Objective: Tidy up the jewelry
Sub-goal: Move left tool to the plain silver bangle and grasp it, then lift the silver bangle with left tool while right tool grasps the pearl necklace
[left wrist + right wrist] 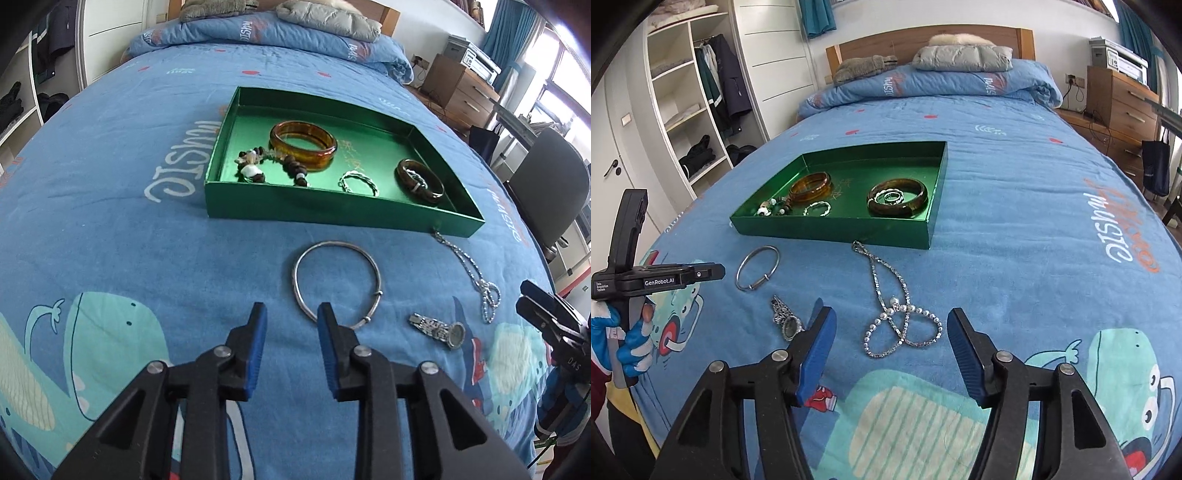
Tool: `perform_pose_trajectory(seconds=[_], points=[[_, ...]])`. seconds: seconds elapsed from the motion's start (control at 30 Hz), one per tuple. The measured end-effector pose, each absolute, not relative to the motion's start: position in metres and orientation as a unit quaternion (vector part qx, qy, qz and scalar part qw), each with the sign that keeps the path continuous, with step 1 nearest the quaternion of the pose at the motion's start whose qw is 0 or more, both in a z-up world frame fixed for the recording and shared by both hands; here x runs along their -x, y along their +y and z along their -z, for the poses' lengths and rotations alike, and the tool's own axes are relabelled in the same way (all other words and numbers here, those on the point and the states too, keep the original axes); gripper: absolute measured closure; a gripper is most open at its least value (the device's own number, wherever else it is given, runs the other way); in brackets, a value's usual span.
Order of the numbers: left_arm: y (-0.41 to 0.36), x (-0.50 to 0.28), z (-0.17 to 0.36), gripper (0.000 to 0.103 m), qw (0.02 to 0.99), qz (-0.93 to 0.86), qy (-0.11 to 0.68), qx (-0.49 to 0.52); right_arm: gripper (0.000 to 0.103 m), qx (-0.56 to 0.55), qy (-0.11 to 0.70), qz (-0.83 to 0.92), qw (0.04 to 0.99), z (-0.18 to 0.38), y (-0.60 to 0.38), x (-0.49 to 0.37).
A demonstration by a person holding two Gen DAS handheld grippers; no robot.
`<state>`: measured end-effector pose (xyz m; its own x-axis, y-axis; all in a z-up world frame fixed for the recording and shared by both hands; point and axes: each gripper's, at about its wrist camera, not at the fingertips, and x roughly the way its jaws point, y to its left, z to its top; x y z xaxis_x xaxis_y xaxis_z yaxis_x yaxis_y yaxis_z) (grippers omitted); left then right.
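A green tray (332, 212) (827, 230) on the blue bedspread holds an amber bangle (303, 144) (810, 187), a beaded bracelet (266, 166), a small silver bracelet (359, 181) (817, 208) and a dark bangle (419, 181) (897, 197). In front of it on the cover lie a silver bangle (334, 282) (756, 267), a silver necklace (472, 273) (897, 306) and a small watch (441, 329) (786, 316). My left gripper (291, 314) is open and empty, just short of the silver bangle. My right gripper (890, 321) is open and empty, straddling the necklace's loops.
A folded quilt (923, 86) and pillows lie at the head of the bed. A wardrobe (687, 110) stands left, a wooden dresser (1119, 107) with a printer and a chair (546, 192) right. The bed edge drops off on both sides.
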<state>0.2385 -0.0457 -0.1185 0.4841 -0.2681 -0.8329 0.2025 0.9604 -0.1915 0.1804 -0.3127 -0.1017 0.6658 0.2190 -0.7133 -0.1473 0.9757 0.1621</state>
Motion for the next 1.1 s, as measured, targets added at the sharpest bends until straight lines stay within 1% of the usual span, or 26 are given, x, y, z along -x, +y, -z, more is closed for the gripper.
perform_pose_trajectory(seconds=[0.1,0.17,0.23,0.33,0.43,0.47,0.5,0.53,0.57,0.6,0.63,0.67,0.73,0.8,0.87,0.9,1.1], points=[[-0.052,-0.249,0.126,0.076,0.859,0.134,0.494,0.027,0.039,-0.046,0.403,-0.102,0.908,0.113,-0.313,-0.191],[-0.055,-0.256,0.131,0.076,0.857,0.132,0.497,0.023,0.035,-0.047,0.406,-0.103,0.907,0.118,-0.313,-0.196],[-0.058,-0.261,0.135,0.075,0.858,0.129,0.498,0.02,0.033,-0.045,0.411,-0.104,0.905,0.123,-0.311,-0.202],[-0.063,-0.266,0.135,0.068,0.857,0.133,0.498,0.021,0.033,-0.04,0.419,-0.107,0.901,0.131,-0.307,-0.21],[-0.071,-0.266,0.136,0.069,0.859,0.132,0.495,0.001,0.033,-0.028,0.425,-0.102,0.899,0.14,-0.301,-0.214],[-0.073,-0.265,0.137,0.069,0.86,0.132,0.493,-0.005,0.035,-0.024,0.426,-0.099,0.899,0.141,-0.299,-0.214],[-0.074,-0.264,0.137,0.07,0.86,0.135,0.492,-0.008,0.037,-0.019,0.425,-0.094,0.9,0.142,-0.298,-0.213],[-0.075,-0.263,0.137,0.074,0.86,0.138,0.491,-0.01,0.046,-0.013,0.426,-0.089,0.9,0.143,-0.298,-0.212],[-0.075,-0.262,0.137,0.076,0.86,0.14,0.491,-0.01,0.055,-0.009,0.426,-0.085,0.9,0.143,-0.299,-0.211],[-0.076,-0.261,0.137,0.079,0.86,0.142,0.49,-0.009,0.06,-0.011,0.427,-0.084,0.9,0.144,-0.302,-0.21],[-0.077,-0.259,0.137,0.083,0.859,0.145,0.49,-0.007,0.071,-0.012,0.429,-0.081,0.9,0.144,-0.306,-0.209],[-0.077,-0.258,0.137,0.084,0.859,0.147,0.49,-0.006,0.079,-0.012,0.431,-0.079,0.899,0.144,-0.308,-0.208],[-0.078,-0.256,0.138,0.09,0.858,0.15,0.491,-0.005,0.084,-0.013,0.435,-0.079,0.897,0.144,-0.311,-0.205],[-0.08,-0.251,0.137,0.094,0.857,0.153,0.491,-0.008,0.087,-0.007,0.438,-0.079,0.896,0.144,-0.31,-0.201],[-0.082,-0.246,0.136,0.098,0.857,0.155,0.491,-0.009,0.098,-0.004,0.439,-0.081,0.895,0.142,-0.307,-0.196],[-0.083,-0.244,0.136,0.1,0.857,0.156,0.49,-0.012,0.098,-0.003,0.438,-0.082,0.895,0.142,-0.306,-0.193],[-0.085,-0.225,0.132,0.1,0.862,0.148,0.484,-0.02,0.098,-0.005,0.435,-0.08,0.897,0.137,-0.304,-0.17]])
